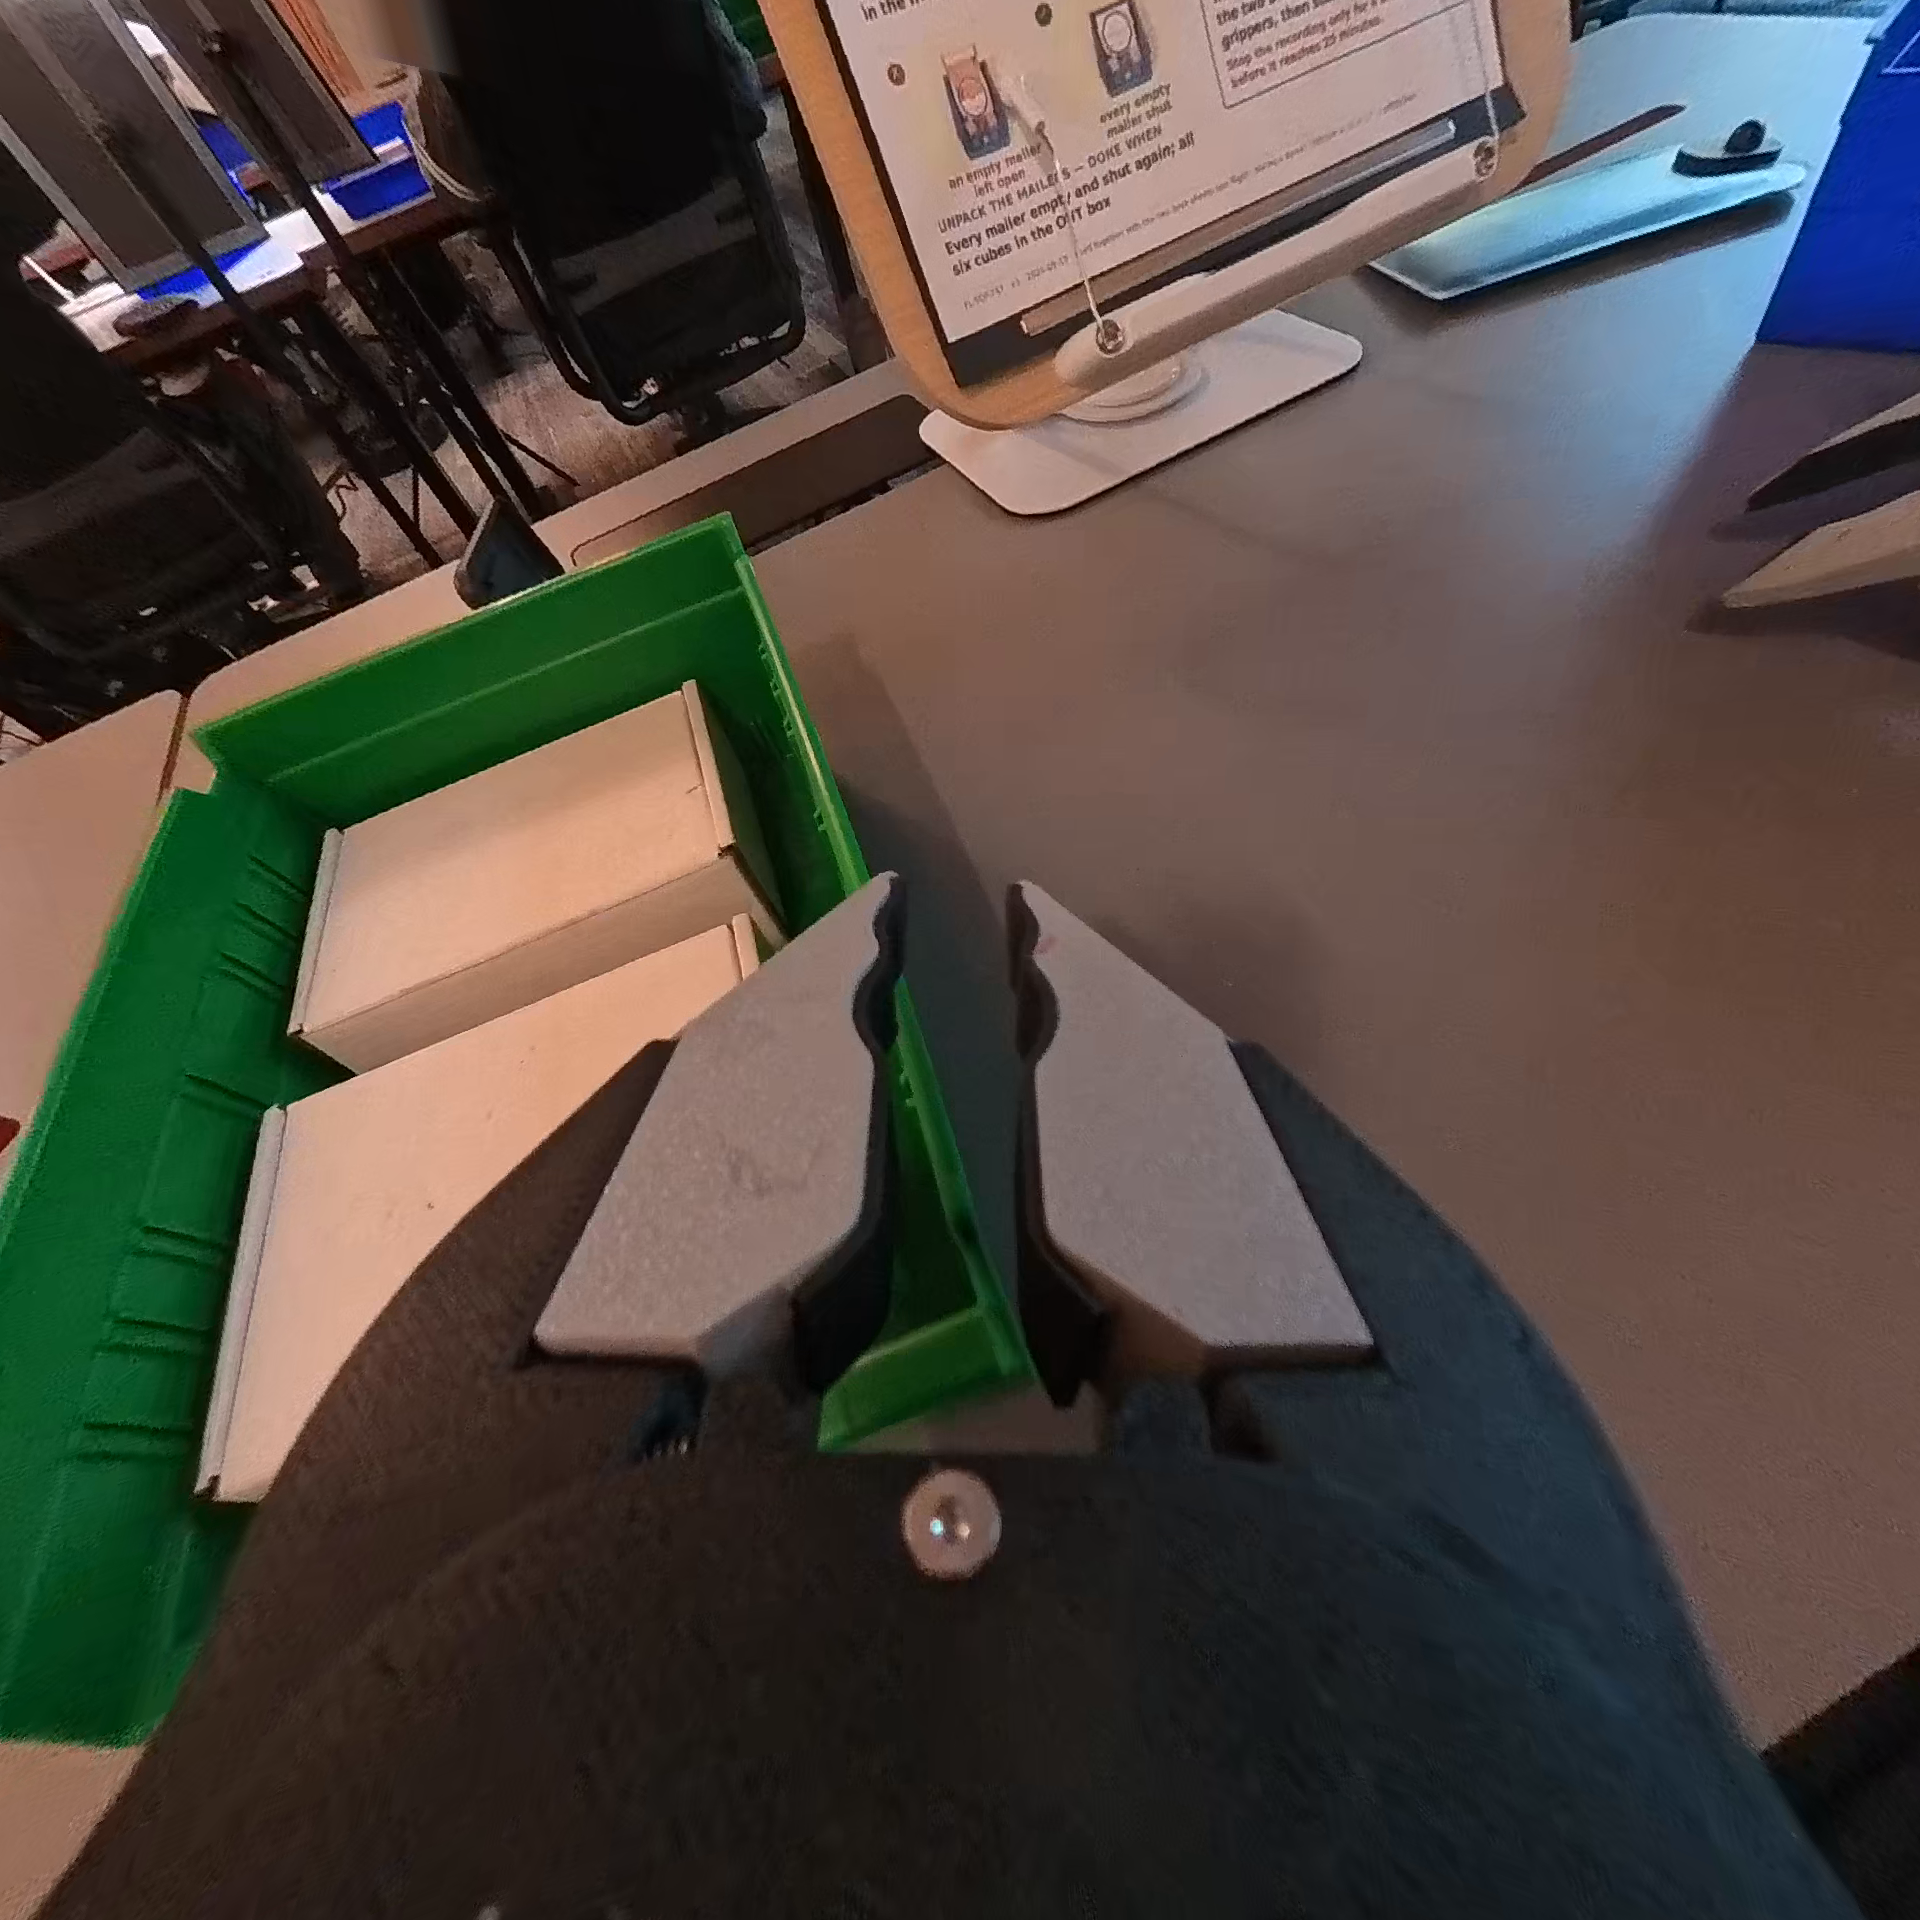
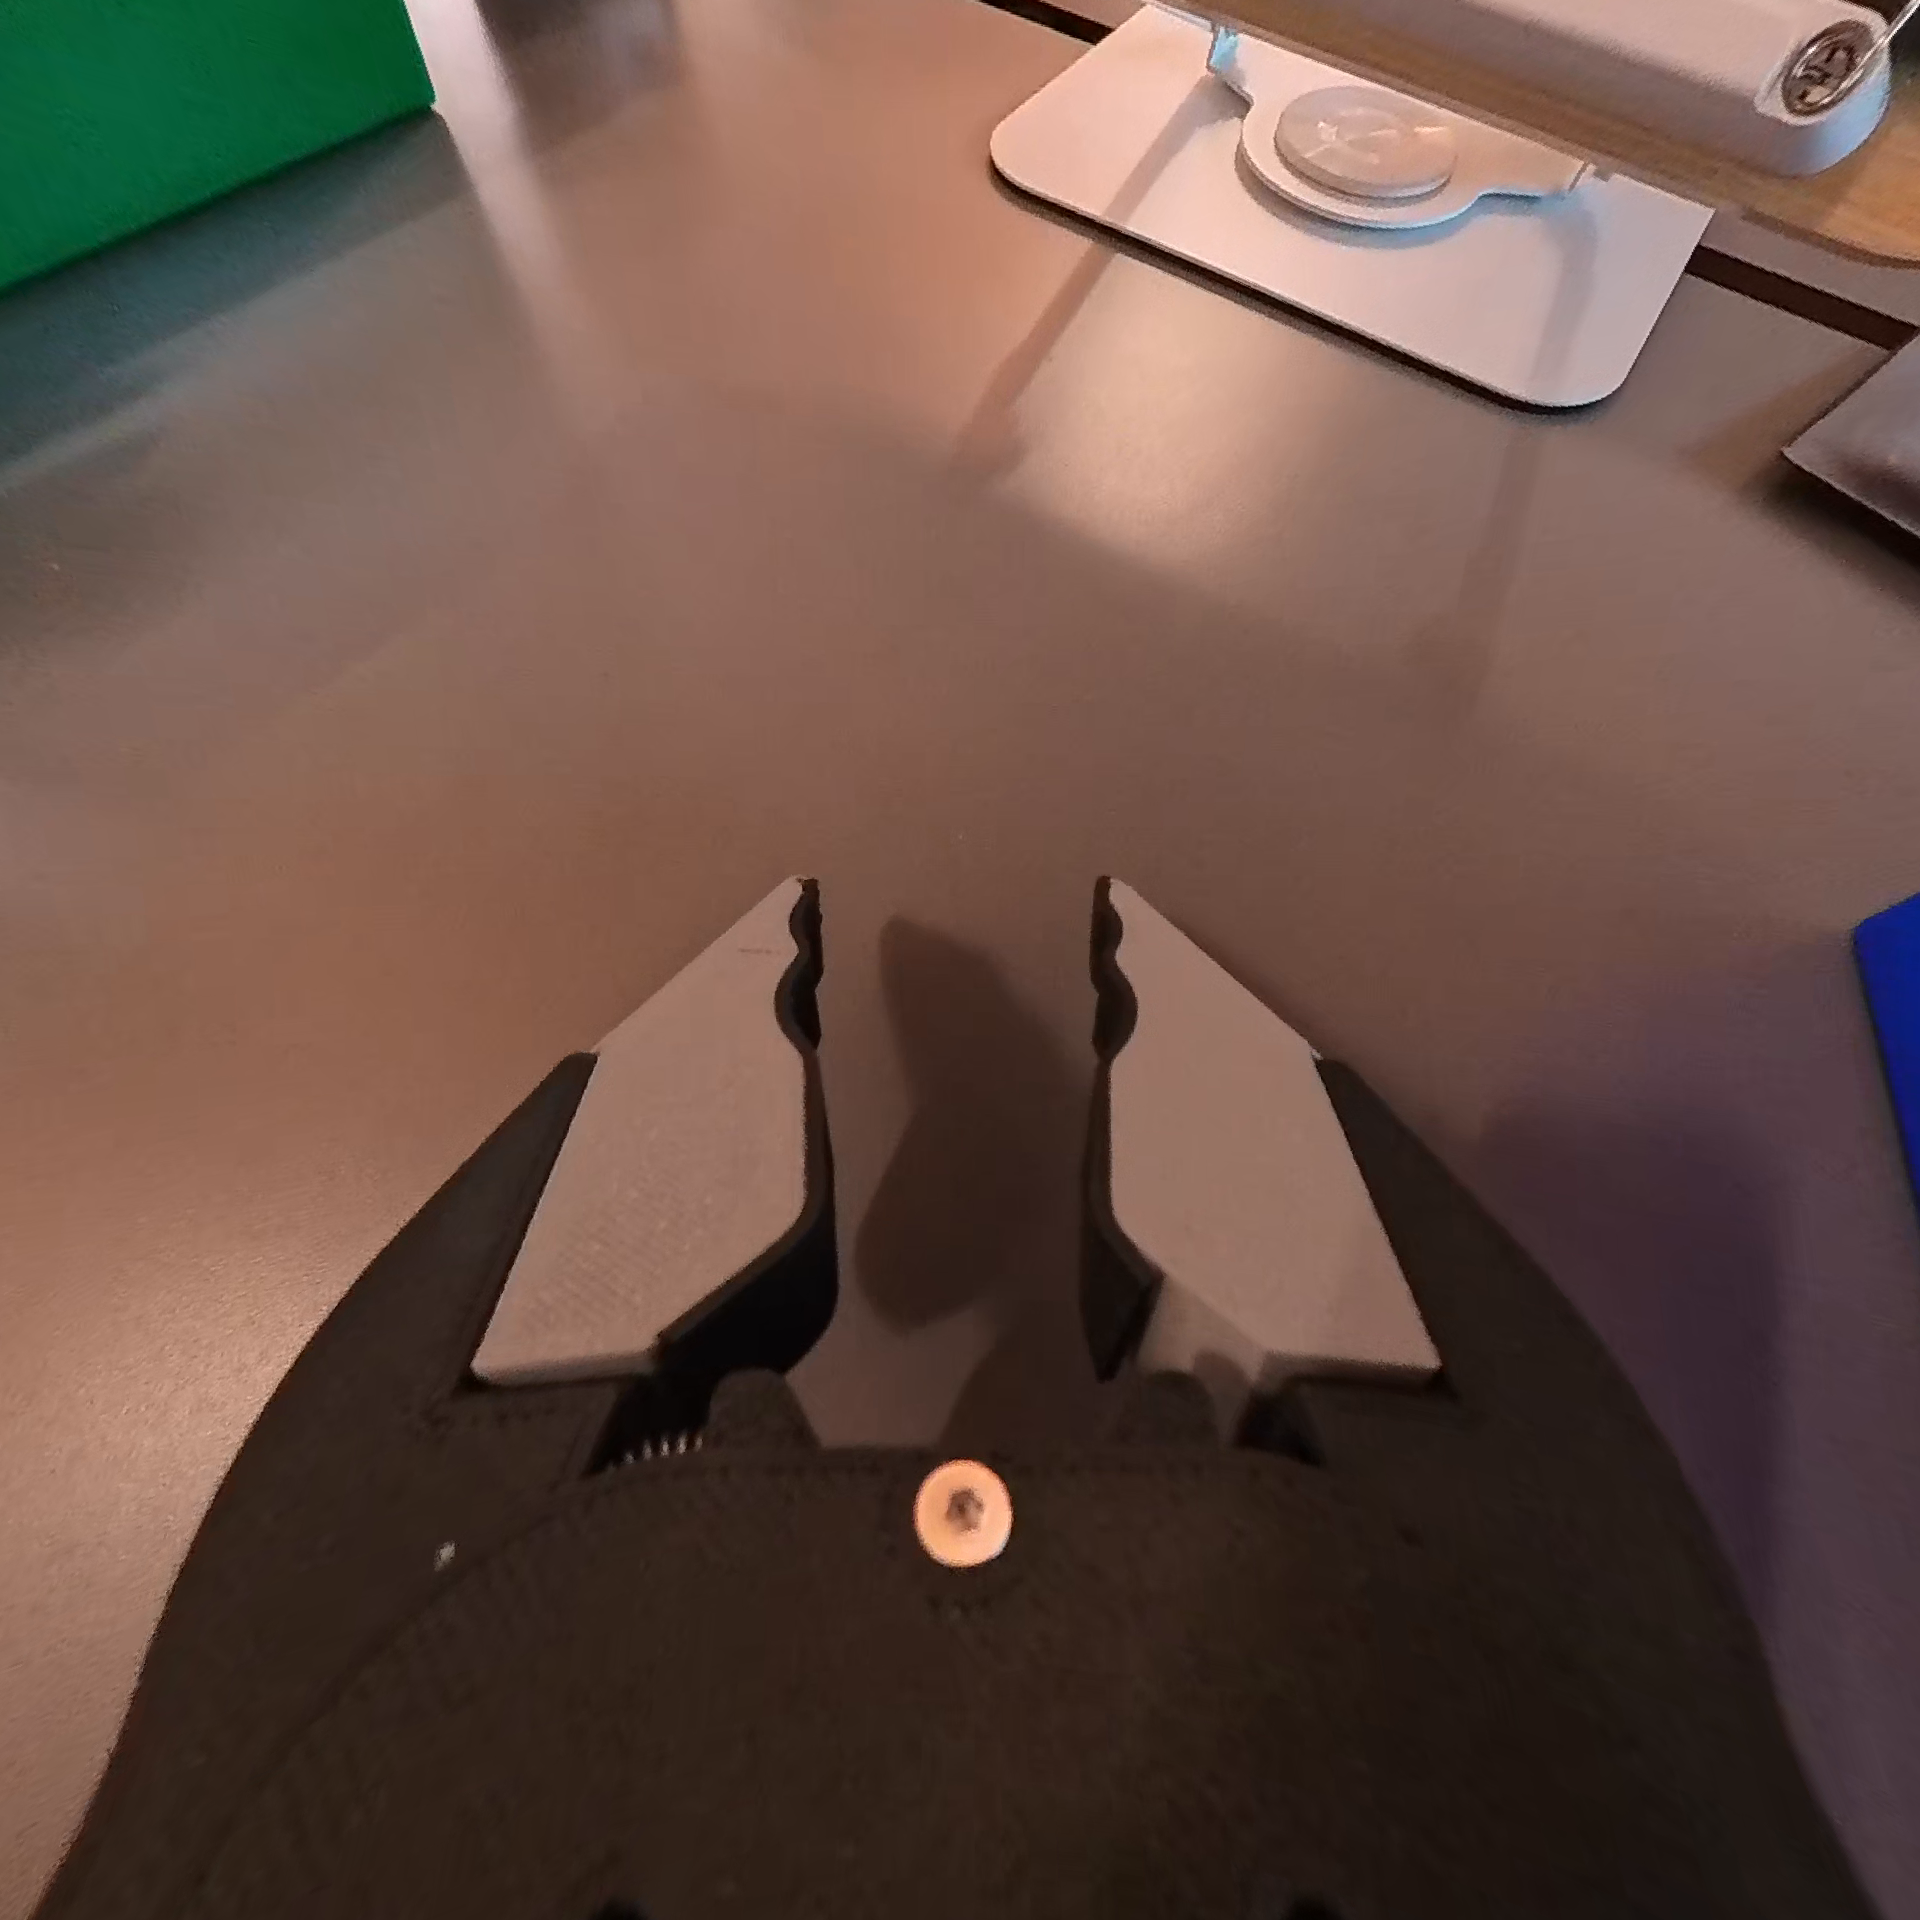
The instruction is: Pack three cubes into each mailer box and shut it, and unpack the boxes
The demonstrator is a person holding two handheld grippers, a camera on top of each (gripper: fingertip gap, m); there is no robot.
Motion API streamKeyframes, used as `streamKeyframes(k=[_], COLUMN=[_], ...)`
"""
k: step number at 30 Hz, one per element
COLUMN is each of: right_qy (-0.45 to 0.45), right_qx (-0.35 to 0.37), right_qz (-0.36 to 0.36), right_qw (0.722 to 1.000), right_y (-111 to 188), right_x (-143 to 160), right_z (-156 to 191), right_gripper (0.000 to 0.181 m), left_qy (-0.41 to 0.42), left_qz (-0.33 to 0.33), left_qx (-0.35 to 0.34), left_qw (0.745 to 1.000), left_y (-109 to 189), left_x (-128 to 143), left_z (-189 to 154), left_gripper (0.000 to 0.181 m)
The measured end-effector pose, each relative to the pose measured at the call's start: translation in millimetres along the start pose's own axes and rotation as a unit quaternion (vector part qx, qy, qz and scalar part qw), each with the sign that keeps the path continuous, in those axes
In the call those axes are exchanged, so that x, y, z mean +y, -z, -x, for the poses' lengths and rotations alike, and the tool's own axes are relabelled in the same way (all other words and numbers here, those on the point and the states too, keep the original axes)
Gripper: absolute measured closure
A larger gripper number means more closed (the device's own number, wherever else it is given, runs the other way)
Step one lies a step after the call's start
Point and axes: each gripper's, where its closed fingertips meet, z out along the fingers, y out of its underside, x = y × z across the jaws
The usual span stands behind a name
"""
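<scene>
Straddling the right-hand wall of the green moulded-plastic bin (image 1: pixel 499 665), the left gripper (image 1: pixel 956 904) has its jaws a little apart with that thin wall running up between them; whether the pads actually press the plastic cannot be told. Contents of the bin: two shut pale cardboard mailer boxes, the farther mailer box (image 1: pixel 520 883) and the nearer mailer box (image 1: pixel 468 1195), lying flat, one behind the other, close together or touching; both lids down; the nearer one partly hidden by the gripper body; no cubes visible in either view.

Right gripper (image 2: pixel 956 894): jaws apart, empty, hovering low above the bare dark grey counter (image 2: pixel 727 623), its shadow lying between the fingers; a corner of the green bin at the upper left of its view, well apart.

Other items: white flat-footed stand (image 1: pixel 1143 416) carrying a wood-framed instruction sheet (image 1: pixel 1143 156), at the far side of the counter; blue object (image 2: pixel 1886 1049) at the right edge, kind not clear.

Handling, judged: the mailers look light, stiff across the panels yet easily crushed at the lid and flaps; the surface is smooth card, likely to slip under a shallow pinch; best taken across a short side or by the front lid edge. The bin wall beside them leaves little room for a finger, so approach from above; weight depends on whether cubes are inside, which cannot be told.
</scene>
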Motion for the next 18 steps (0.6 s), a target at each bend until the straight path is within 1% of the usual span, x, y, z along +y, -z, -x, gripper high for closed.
streamKeyframes(k=[18], right_qy=[0.0], right_qx=[-0.001], right_qz=[0.001], right_qw=[1.0], right_y=[-0.2], right_x=[0.2], right_z=[0.2], right_gripper=[0.132], left_qy=[0.0], left_qz=[-0.004], left_qx=[-0.005], left_qw=[1.0], left_y=[1.9], left_x=[-0.7], left_z=[4.2], left_gripper=[0.165])
